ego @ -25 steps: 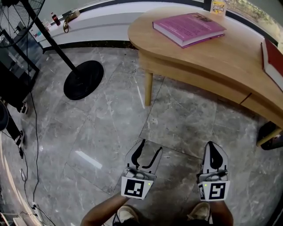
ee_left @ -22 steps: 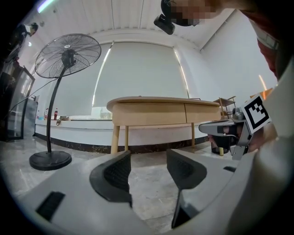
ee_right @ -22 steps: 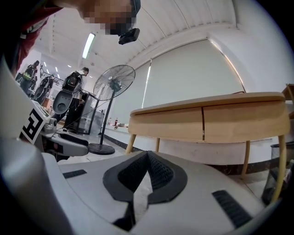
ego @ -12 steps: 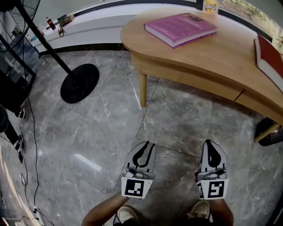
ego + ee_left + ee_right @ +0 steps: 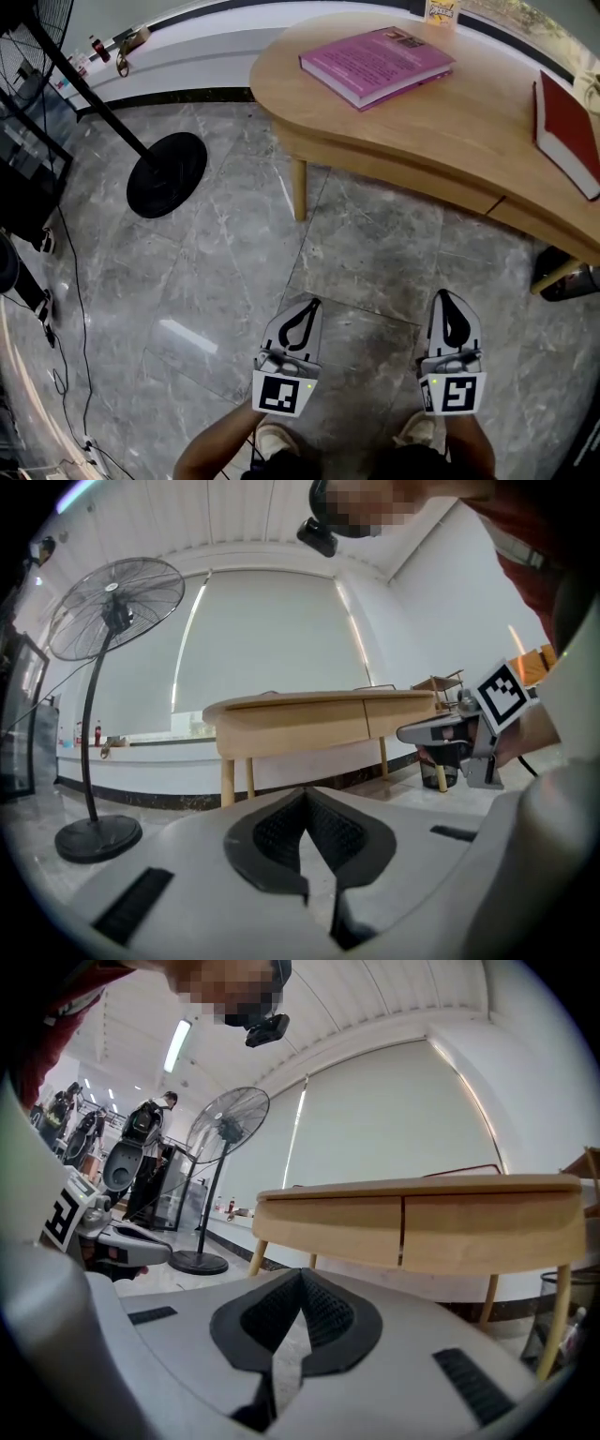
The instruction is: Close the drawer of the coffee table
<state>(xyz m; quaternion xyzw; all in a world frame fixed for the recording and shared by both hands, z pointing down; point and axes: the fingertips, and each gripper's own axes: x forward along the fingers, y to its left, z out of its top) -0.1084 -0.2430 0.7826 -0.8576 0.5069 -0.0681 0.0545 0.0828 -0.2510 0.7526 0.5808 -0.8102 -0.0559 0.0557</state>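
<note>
Presently, the drawer (image 5: 548,225) sits in the front apron of the desk (image 5: 450,127), on the right-hand part of that apron in the head view, just right of a vertical seam. Its front lies flush with the adjoining apron panel, and both gripper views show the seam as a thin line. Neither gripper touches the drawer or the desk. Both are held level over the floor (image 5: 225,272), well apart from the desk and pointing toward it.

Left gripper (image 5: 311,305): the jaws have just been closing and meet at the tips, with nothing between them. Right gripper (image 5: 448,298): the jaws are together at the tips, with nothing between them. The two grippers are side by side.

On the desk, a pink book (image 5: 375,64) lies flat near the far left end. A red book (image 5: 565,131) lies flat at the right, partly cut off by the picture's edge. One desk leg (image 5: 299,187) stands on the grey marble floor. Further left, the round black fan base (image 5: 167,174) rests on the floor, its pole slanting toward the upper left. A black cable (image 5: 80,309) runs along the floor at the left edge.
</note>
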